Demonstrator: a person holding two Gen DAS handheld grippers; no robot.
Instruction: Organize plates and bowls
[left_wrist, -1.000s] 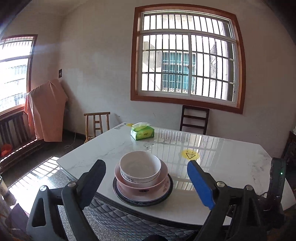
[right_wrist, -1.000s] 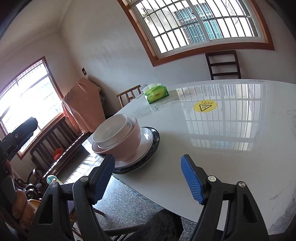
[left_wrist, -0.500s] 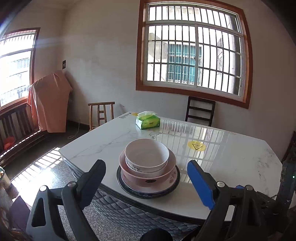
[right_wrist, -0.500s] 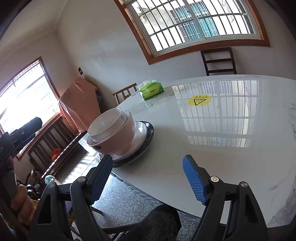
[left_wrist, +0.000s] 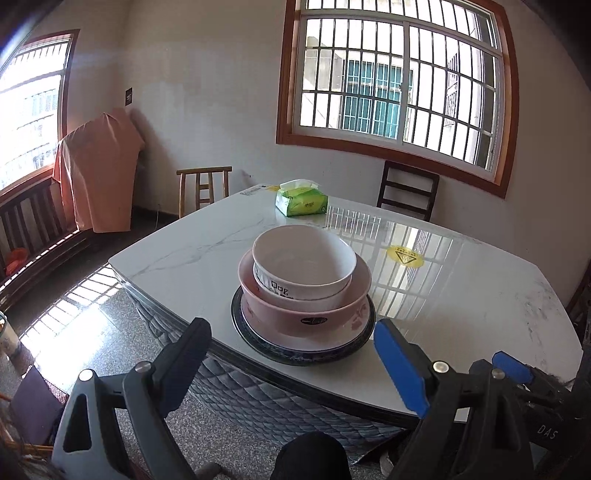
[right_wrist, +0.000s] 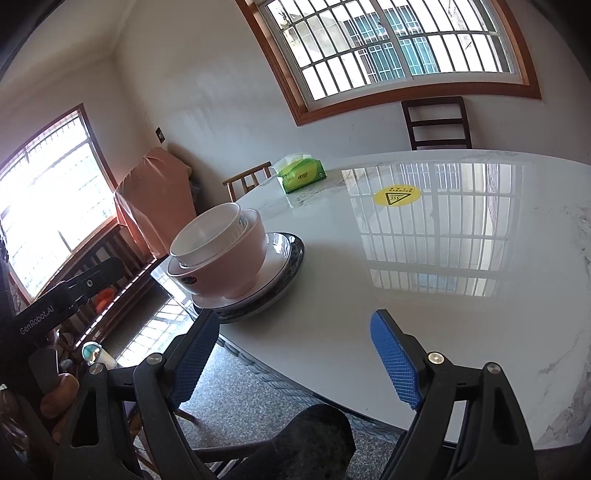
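Note:
A white bowl (left_wrist: 303, 258) sits nested in a pink bowl (left_wrist: 295, 314), on a white plate (left_wrist: 354, 325) atop a dark-rimmed plate (left_wrist: 303, 358), near the front edge of the marble table (left_wrist: 461, 314). The stack shows in the right wrist view too: white bowl (right_wrist: 207, 236), pink bowl (right_wrist: 232, 266), dark-rimmed plate (right_wrist: 273, 295). My left gripper (left_wrist: 291, 350) is open and empty, just in front of the stack. My right gripper (right_wrist: 295, 343) is open and empty, to the right of the stack over the table edge.
A green tissue pack (left_wrist: 301, 197) lies at the far side of the table, and a yellow sticker (left_wrist: 404, 255) is right of the stack. Wooden chairs (left_wrist: 203, 186) (left_wrist: 408, 192) stand behind the table. A cloth-covered object (left_wrist: 99, 173) stands by the left window.
Both grippers have come closer to the stack, which looms larger in both views. The stack itself has not moved. Both grippers stay open.

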